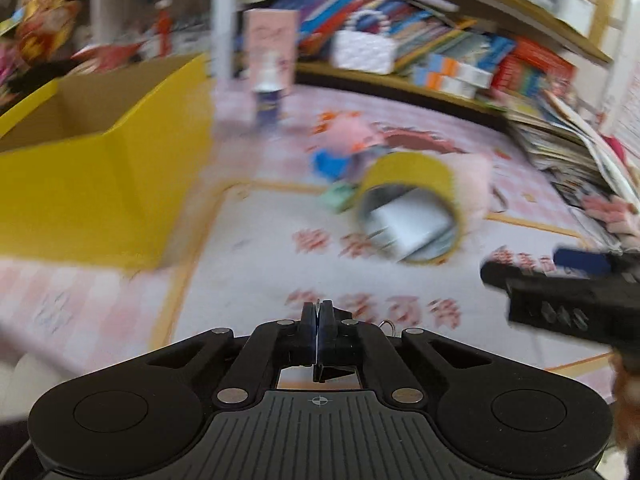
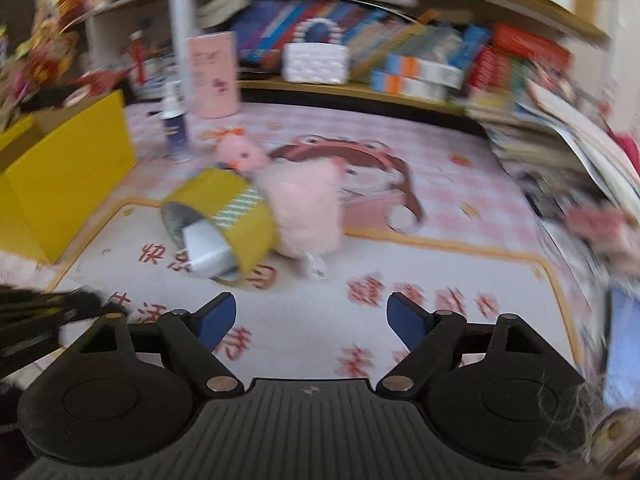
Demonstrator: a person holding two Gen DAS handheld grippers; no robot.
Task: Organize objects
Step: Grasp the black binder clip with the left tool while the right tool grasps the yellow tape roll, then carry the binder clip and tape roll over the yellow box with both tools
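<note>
A short yellow cardboard cylinder (image 2: 224, 220) with a green striped band lies on its side on the pink printed mat (image 2: 460, 184), touching a fluffy pink plush toy (image 2: 304, 208); its open mouth — white paper inside — faces the grippers; the left gripper (image 1: 319, 312) is clenched on nothing; the right gripper (image 2: 310, 316) stands released, empty.

A yellow round tin (image 2: 224, 220) lies tipped, touching a pink plush toy (image 2: 304, 208), near a yellow box (image 2: 68, 184).
</note>
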